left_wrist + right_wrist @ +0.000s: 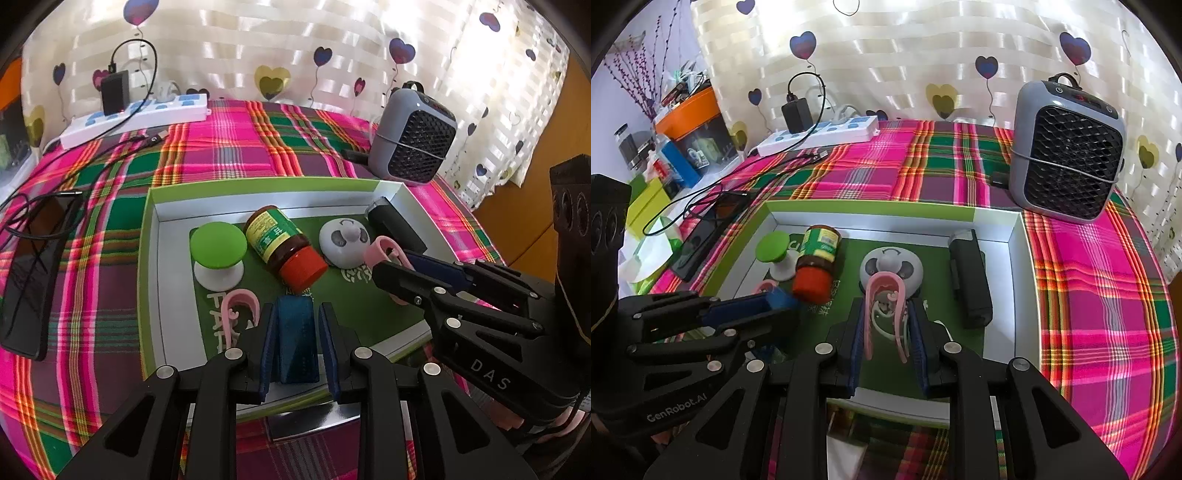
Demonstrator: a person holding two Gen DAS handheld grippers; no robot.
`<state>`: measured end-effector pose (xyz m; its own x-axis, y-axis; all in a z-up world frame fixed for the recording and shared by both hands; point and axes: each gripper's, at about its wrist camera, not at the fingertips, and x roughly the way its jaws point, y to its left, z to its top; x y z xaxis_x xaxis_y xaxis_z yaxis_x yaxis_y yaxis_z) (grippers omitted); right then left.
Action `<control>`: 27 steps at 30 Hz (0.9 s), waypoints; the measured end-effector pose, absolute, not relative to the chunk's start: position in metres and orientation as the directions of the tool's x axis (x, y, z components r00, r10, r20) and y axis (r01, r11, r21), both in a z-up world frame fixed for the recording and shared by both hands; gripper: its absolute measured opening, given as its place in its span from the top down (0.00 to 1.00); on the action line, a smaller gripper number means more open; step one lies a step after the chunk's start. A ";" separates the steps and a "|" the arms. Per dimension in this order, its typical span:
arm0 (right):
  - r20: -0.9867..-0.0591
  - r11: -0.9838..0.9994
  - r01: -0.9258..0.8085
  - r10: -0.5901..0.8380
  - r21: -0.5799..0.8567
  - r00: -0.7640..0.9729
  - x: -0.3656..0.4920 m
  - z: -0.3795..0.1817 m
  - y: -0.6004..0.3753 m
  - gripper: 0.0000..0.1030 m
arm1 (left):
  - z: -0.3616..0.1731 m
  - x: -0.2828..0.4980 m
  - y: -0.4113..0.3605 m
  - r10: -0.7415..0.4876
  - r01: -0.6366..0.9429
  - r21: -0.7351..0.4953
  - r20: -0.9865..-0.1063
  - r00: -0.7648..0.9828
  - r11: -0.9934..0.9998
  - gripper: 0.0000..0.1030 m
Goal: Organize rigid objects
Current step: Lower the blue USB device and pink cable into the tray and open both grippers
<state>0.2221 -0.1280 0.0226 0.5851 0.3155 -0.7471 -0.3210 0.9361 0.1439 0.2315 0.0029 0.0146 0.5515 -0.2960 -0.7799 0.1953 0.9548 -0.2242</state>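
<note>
On the far left of the plaid-covered worktop (229, 147) lies a dark phone (29, 280) with black cables looped over it, and behind it a white power strip (140, 114) carries a black adapter (115, 92). The green-rimmed box lid (149, 258) sits in the middle and serves as a tray. Along its far side, from left to right, stand a green-topped white knob (218, 254), a brown jar with a red cap (284, 247) lying on its side, a round white panda-faced piece (343, 242) and a black rectangular device (971, 277). A pink clip (236, 314) lies on the tray floor near the front, just left of the left gripper (297, 332). That gripper's jaws stand a little apart on either side of a blue block (297, 339) — whether the pads actually press on it I cannot tell. Further right, the right gripper (886, 328) reaches into the tray with a second pink clip (886, 306) between its jaws, close at both sides but with contact unclear; the clip's looped end lies over the panda piece. Beyond the tray's right corner a grey fan heater (1067, 151) stands upright on the cloth — well apart from both grippers.
</note>
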 end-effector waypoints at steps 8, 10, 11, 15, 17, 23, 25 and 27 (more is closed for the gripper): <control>-0.755 0.939 -0.316 0.303 0.134 0.581 0.221 0.018 -0.128 0.76 | 0.012 0.232 0.002 -0.296 0.194 -0.225 -0.782 0.548 0.955 0.78; -0.757 0.939 -0.316 0.304 0.135 0.579 0.222 0.017 -0.129 0.76 | 0.012 0.232 0.002 -0.297 0.194 -0.226 -0.782 0.548 0.955 0.78; -0.758 0.940 -0.314 0.303 0.136 0.578 0.222 0.016 -0.129 0.76 | 0.012 0.232 0.002 -0.298 0.194 -0.227 -0.782 0.548 0.954 0.78; -0.759 0.941 -0.309 0.299 0.135 0.578 0.223 0.016 -0.130 0.76 | 0.012 0.232 0.002 -0.296 0.193 -0.226 -0.782 0.548 0.955 0.78; -0.760 0.941 -0.309 0.299 0.135 0.577 0.223 0.015 -0.130 0.76 | 0.012 0.232 0.002 -0.295 0.194 -0.224 -0.783 0.548 0.955 0.78; -0.766 0.940 -0.314 0.297 0.131 0.570 0.224 0.015 -0.128 0.76 | 0.012 0.232 0.002 -0.296 0.194 -0.225 -0.783 0.548 0.955 0.78; -0.769 0.941 -0.313 0.294 0.129 0.568 0.224 0.014 -0.128 0.76 | 0.012 0.232 0.002 -0.297 0.193 -0.227 -0.782 0.548 0.955 0.77; -0.771 0.942 -0.310 0.292 0.129 0.566 0.224 0.013 -0.128 0.76 | 0.012 0.232 0.002 -0.297 0.194 -0.227 -0.782 0.548 0.954 0.77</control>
<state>0.2237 -0.1281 0.0129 0.5661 0.2920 -0.7709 -0.3104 0.9419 0.1288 0.2315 0.0021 0.0124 0.5478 -0.2971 -0.7820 0.1942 0.9544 -0.2266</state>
